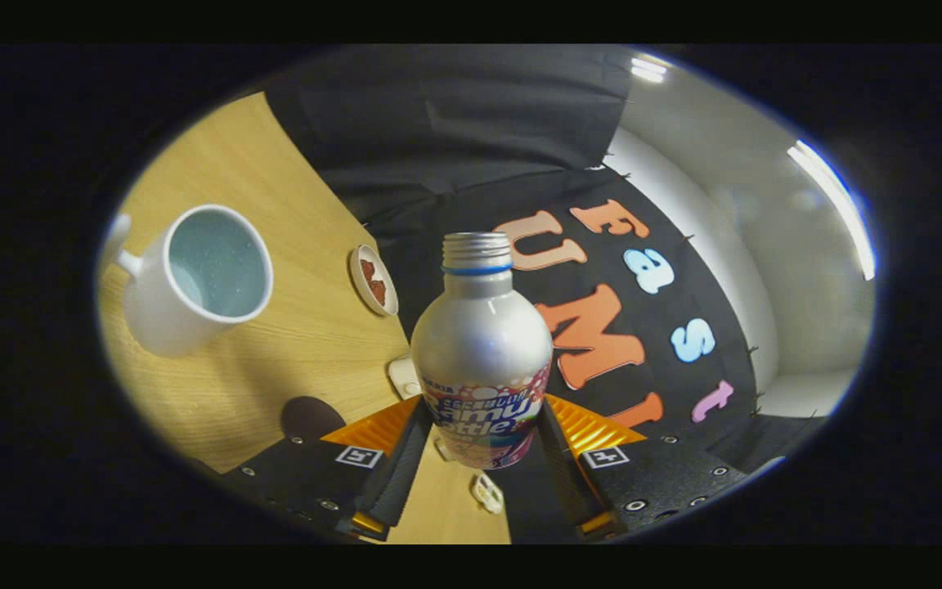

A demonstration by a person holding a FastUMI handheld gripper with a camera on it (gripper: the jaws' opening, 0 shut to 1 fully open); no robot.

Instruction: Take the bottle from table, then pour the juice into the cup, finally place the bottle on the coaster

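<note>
A silver bottle (481, 343) with an open threaded neck and a printed label stands between my two fingers, lifted off the wooden table (291, 343). My gripper (481, 442) is shut on the bottle's lower body, both black pads pressing its sides. The whole view is tilted. A white cup (197, 278) with a pale blue inside and a handle sits on the table well to the left of the bottle, its mouth facing me. A dark round coaster (311, 415) lies on the table just left of my left finger (401, 458).
A small white dish (373, 281) with red-brown bits sits near the table's far edge, between cup and bottle. A small white object (403, 376) lies by the left finger, another small white piece (487, 493) below the bottle. The black cloth wall rises beyond the table.
</note>
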